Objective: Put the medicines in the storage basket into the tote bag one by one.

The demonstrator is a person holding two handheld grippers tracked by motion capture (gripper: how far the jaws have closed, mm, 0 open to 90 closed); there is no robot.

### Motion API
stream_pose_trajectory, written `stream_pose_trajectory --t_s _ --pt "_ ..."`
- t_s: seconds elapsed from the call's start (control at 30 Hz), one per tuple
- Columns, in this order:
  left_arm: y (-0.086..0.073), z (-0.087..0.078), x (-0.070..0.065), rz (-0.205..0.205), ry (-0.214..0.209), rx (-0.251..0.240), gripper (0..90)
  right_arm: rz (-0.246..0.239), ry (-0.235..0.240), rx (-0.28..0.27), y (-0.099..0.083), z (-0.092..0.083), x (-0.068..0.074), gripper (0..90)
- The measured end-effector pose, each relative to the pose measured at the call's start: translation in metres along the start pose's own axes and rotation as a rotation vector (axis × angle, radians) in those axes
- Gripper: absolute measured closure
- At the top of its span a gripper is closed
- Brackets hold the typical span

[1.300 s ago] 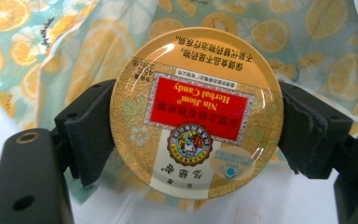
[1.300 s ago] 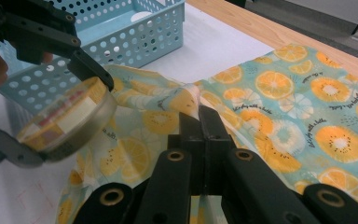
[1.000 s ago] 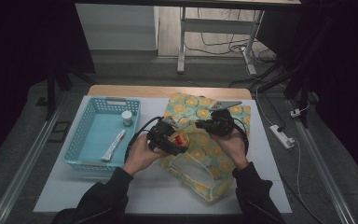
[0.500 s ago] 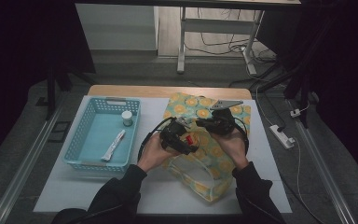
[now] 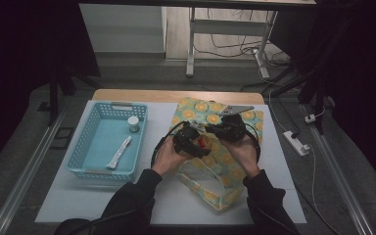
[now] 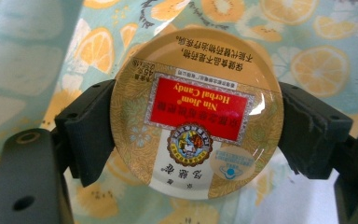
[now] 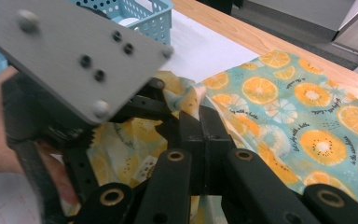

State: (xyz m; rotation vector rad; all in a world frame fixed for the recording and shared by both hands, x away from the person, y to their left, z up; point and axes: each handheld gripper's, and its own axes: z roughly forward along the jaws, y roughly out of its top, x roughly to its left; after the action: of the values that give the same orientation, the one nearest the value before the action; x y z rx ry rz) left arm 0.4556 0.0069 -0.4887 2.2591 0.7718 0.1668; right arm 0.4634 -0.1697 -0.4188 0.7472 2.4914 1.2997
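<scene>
The left tongs (image 6: pixel 196 135) clamp a round candy tin (image 6: pixel 196 114) by its rim, jaws spread wide across it, over the fruit-print bag (image 5: pixel 215 147) near the counter's (image 5: pixel 284 196) middle. The right tongs (image 7: pixel 200 135) are pinched fully shut on the bag's soft mouth edge. The tin looks rigid, light and glossy, so it is best held across its sides. Since the earlier frame the left tongs have carried it rightward and lower, toward the bag's opening.

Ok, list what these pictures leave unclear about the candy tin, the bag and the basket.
- Round gold herbal candy tin: underside hidden, left gripper view; tiny in the high view.
- Orange-slice printed fabric bag: the pinched edge's opening hidden behind the shut jaws, right gripper view.
- Small white-capped jar in the blue plastic basket: label too small, high view.
</scene>
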Motion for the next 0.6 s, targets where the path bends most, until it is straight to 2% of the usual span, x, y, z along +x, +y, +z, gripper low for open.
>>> stream_pose_trajectory --t_s 0.33,0.43,0.5,0.53,0.6 --pt "-0.002 0.019 0.007 -0.004 0.045 -0.018 20.2 0.0 -0.018 0.02 -0.004 0.007 -0.002 90.0" --pt "-0.002 0.024 0.009 0.019 0.048 0.006 20.2 0.004 -0.026 0.025 -0.006 0.008 -0.005 90.0" --pt "-0.002 0.027 0.01 0.008 0.045 0.002 20.2 0.004 -0.028 0.027 -0.007 0.009 -0.005 90.0" --pt "-0.002 0.028 0.011 0.026 0.046 0.022 20.1 0.003 -0.03 0.026 -0.007 0.009 -0.006 90.0" --pt "-0.003 0.032 0.01 0.012 0.05 0.018 20.1 0.002 -0.032 0.024 -0.007 0.009 -0.005 90.0"
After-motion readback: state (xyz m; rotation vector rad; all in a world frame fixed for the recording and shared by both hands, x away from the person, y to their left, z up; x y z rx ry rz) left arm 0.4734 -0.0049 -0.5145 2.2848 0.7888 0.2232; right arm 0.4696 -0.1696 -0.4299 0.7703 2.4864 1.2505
